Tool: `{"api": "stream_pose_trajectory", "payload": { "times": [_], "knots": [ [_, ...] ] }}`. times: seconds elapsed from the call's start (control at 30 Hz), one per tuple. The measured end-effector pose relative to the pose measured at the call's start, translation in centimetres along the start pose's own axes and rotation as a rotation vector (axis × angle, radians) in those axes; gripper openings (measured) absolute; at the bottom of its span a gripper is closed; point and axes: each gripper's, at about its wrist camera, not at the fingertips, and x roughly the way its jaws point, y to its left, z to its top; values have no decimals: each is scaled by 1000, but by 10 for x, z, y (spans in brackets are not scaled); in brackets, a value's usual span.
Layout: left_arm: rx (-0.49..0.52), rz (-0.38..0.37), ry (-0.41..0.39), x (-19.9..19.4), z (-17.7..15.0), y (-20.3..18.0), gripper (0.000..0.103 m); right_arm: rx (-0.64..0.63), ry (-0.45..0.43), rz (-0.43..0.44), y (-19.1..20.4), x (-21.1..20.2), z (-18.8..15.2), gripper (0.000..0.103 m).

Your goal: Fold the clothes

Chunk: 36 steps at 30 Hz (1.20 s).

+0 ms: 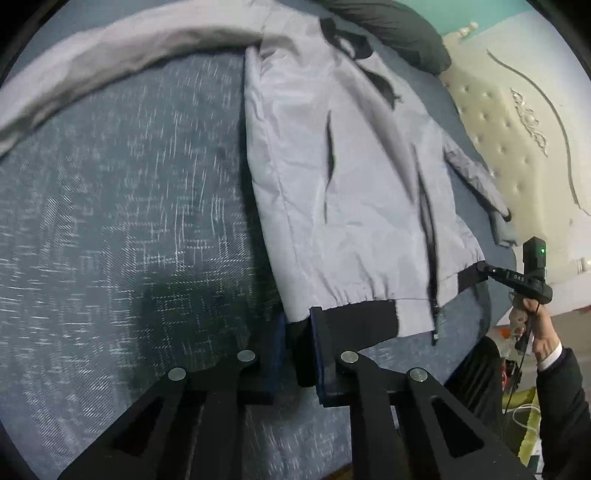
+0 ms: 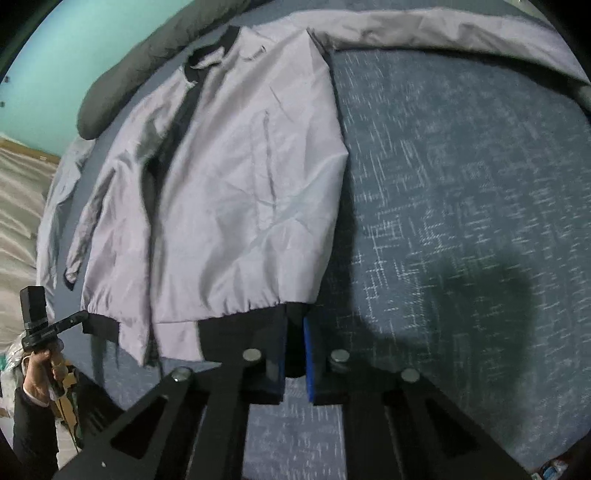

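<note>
A light grey jacket [image 1: 343,177] with a black collar and black hem band [image 1: 354,321] lies flat, front side up, on a blue-grey woven bedspread [image 1: 129,206]. Its long axis runs from the hem, nearest both cameras, to the collar [image 2: 207,62] at the far end. One sleeve [image 1: 110,62] extends straight out sideways from the shoulder across the bedspread; the other sleeve [image 1: 476,188] lies alongside the body. The front zip [image 1: 430,243] is partly open, showing dark lining. A dark pillow [image 1: 399,29] sits beyond the collar, next to a cream tufted headboard [image 1: 517,129].

Left gripper [image 1: 299,347]: jaws nearly closed on one corner of the black hem band, fabric pinched between the pads. In the right wrist view the same gripper [image 2: 79,319] appears at the far hem corner, held by a hand [image 2: 40,373] in a dark sleeve.

Right gripper [image 2: 295,347]: jaws nearly closed on the opposite hem corner, black band visible between the blue-edged pads. In the left wrist view it [image 1: 484,267] sits at the far hem corner, held by the other hand [image 1: 535,325].

No containers are in view.
</note>
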Motion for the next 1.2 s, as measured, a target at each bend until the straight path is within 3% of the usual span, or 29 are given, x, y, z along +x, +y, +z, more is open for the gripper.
{"api": "stream_pose_trajectory", "payload": {
  "times": [0.3, 0.5, 0.63, 0.73, 0.77, 0.9, 1.0, 1.2],
  "knots": [
    [83, -6, 7, -44, -27, -17, 12, -35, 18, 36, 8, -52, -18, 6],
    [49, 41, 88, -14, -44, -6, 12, -14, 80, -25, -14, -25, -39, 6],
    [-3, 59, 107, 0, -45, 9, 14, 3, 107, -45, -17, -15, -35, 10],
    [-26, 43, 85, -16, -46, 18, 17, -19, 59, -73, -12, -33, -26, 30],
    [-26, 49, 73, -25, -44, 21, 17, -29, 38, -78, -9, -40, -23, 33],
    [-45, 63, -9, -53, -32, 31, 17, -38, -59, -89, 1, -65, 2, 34],
    [-47, 77, -74, -63, -11, 33, 17, -45, -94, -32, 12, -68, 24, 35],
    [-66, 67, -192, -45, 44, 11, 17, -66, -101, 99, 63, -30, 65, 40]
  ]
}}
